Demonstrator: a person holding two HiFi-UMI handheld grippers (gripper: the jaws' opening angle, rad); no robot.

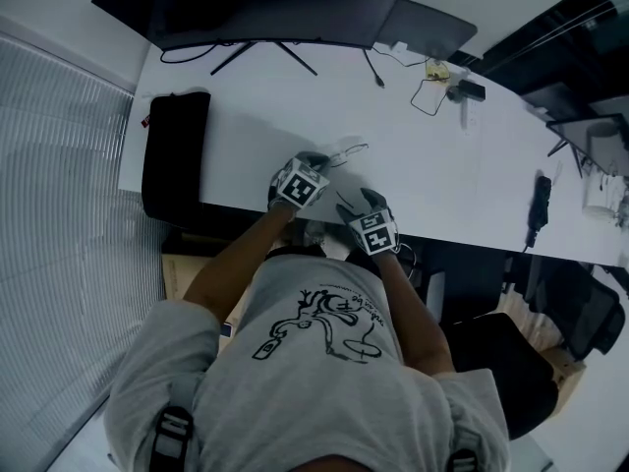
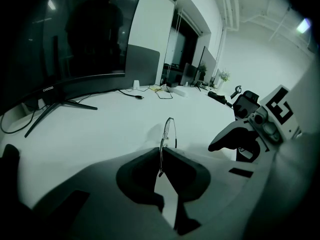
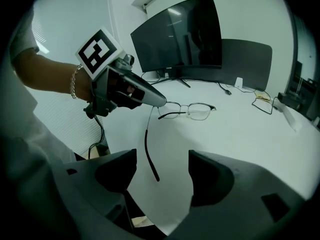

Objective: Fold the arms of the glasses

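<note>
Thin metal-framed glasses [image 3: 192,110] rest on the white desk [image 1: 462,175], lenses upright. My left gripper [image 2: 161,153] is shut on the frame's left end near the hinge; the glasses [image 2: 168,130] show edge-on beyond its jaws. In the right gripper view the left gripper [image 3: 150,98] pinches that corner, and one long arm [image 3: 148,151] hangs out from it toward me. The other arm lies folded behind the lenses. My right gripper [image 3: 162,159] is open, its jaws either side of the hanging arm's tip without touching it. In the head view both grippers [image 1: 316,163] [image 1: 350,206] sit near the desk's front edge by the glasses [image 1: 349,150].
A large dark monitor [image 1: 275,8] stands at the back on a splayed stand. A black bag [image 1: 175,155] lies at the desk's left end. Cables and small devices [image 1: 437,77] sit at the back right. A black handset [image 1: 539,203] lies near the right front edge.
</note>
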